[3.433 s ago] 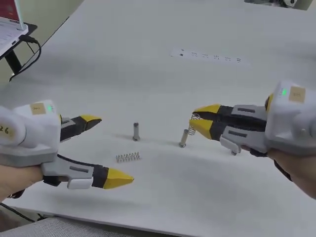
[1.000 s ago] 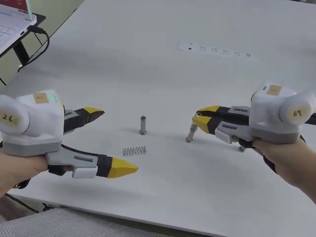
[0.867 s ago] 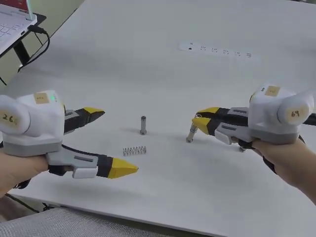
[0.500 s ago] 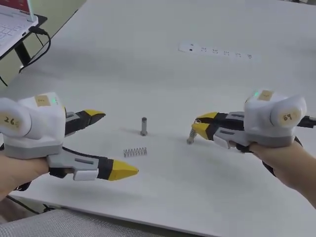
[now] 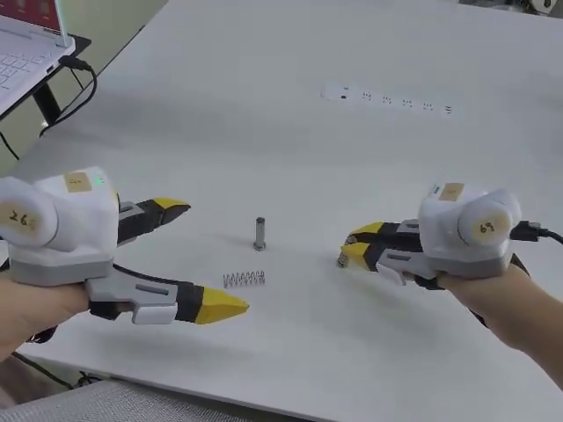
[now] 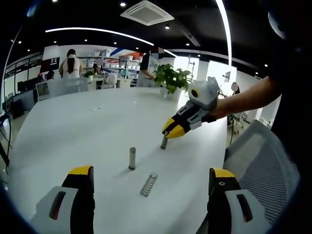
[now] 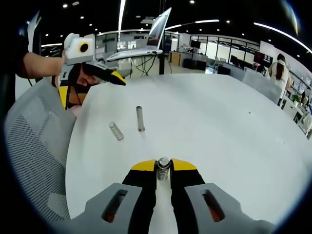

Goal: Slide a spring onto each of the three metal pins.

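A bare metal pin (image 5: pixel 259 233) stands upright on the white table (image 5: pixel 290 149), with a loose spring (image 5: pixel 244 280) lying just in front of it. My right gripper (image 5: pixel 355 246) is down at a second pin (image 5: pixel 342 260), jaws shut on a spring (image 7: pixel 163 168) that sits around that pin's top. The left gripper view shows this spring (image 6: pixel 164 142) coiled on the pin under the right gripper (image 6: pixel 174 130). My left gripper (image 5: pixel 198 257) hovers open at the left, with the loose spring (image 6: pixel 148 184) and bare pin (image 6: pixel 132 158) ahead of its jaws.
A white power strip (image 5: pixel 387 99) lies flat far back on the table. A laptop (image 5: pixel 26 35) on a stand with a black cable (image 5: pixel 75 79) sits off the left edge. A grey mesh chair (image 5: pixel 106 404) is below the table's near edge.
My right gripper has come lower and a little forward, bringing the spring down over the tilted pin, which now stands straighter and is mostly hidden by the tips. The left gripper stays open.
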Motion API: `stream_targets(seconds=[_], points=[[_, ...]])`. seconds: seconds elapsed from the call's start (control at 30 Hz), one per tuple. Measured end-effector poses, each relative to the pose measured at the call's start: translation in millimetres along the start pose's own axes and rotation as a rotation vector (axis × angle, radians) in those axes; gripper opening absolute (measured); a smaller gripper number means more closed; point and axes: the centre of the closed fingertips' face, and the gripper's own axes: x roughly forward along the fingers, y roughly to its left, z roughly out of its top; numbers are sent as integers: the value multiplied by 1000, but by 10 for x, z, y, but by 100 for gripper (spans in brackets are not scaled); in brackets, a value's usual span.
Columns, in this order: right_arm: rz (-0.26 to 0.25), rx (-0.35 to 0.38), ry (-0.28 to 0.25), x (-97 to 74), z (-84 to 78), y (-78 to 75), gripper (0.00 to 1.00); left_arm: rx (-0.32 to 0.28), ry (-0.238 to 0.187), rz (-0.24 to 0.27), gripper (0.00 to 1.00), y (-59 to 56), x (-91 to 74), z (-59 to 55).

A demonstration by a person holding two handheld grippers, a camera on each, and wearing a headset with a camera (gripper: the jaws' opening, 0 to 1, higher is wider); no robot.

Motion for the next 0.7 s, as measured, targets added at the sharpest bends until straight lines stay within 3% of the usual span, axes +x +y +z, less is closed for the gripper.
stream_targets(seconds=[0.23, 0.37, 0.57, 0.7], points=[[2, 17, 8, 0, 18, -13, 8, -2, 4, -2, 94, -4, -11, -11], [-2, 73, -26, -10, 70, -25, 12, 1, 2, -3, 94, -12, -9, 4], [5, 76, -34, -40, 117, -9, 17, 3, 3, -5, 93, -23, -11, -3], [17, 93, -66, -85, 186, 18, 21, 3, 2, -3, 94, -17, -14, 1]])
